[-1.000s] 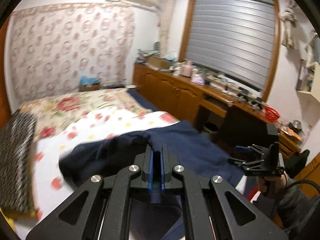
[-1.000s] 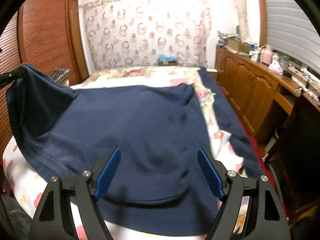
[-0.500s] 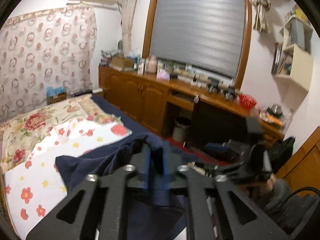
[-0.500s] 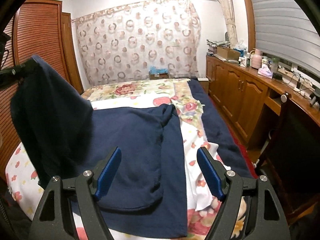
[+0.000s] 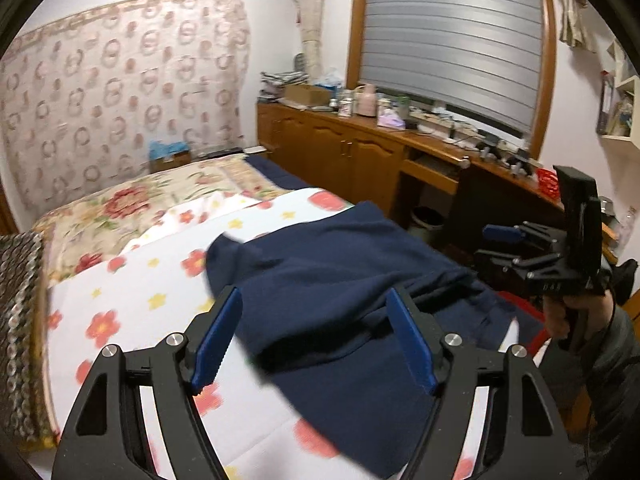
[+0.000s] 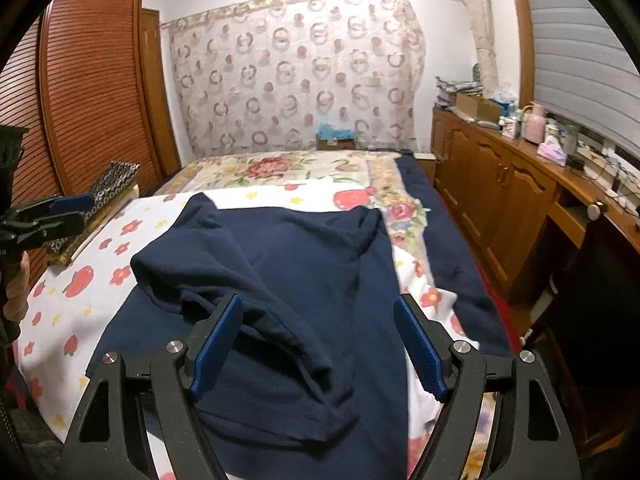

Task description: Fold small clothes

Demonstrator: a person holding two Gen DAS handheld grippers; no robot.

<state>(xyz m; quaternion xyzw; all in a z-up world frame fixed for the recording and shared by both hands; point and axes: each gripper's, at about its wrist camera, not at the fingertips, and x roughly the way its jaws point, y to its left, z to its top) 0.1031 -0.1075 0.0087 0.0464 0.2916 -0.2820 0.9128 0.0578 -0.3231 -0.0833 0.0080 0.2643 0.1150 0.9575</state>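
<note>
A navy blue garment (image 6: 304, 264) lies on the flowered bed sheet (image 6: 80, 280), one side folded over onto its middle in a rumpled flap. In the left wrist view the same garment (image 5: 332, 280) lies ahead of my left gripper (image 5: 314, 340), whose jaws are opening with nothing pressed between the blue pads. My right gripper (image 6: 318, 346) hovers open above the garment's near edge, holding nothing. Each gripper shows in the other's view: the right gripper (image 5: 532, 248) at the right, the left gripper (image 6: 48, 212) at the far left.
A wooden cabinet and desk (image 6: 512, 184) crowded with small items runs along the right of the bed. A dark chair (image 5: 492, 208) stands by the bed's edge. A wooden wardrobe (image 6: 80, 92) stands at the left, a patterned cushion (image 6: 112, 184) beside it, and a curtain (image 6: 296, 80) behind.
My left gripper, shut on a raised fold of the garment before, carried it across, sank and let go. The fold now lies on the garment. The right gripper stayed open in place.
</note>
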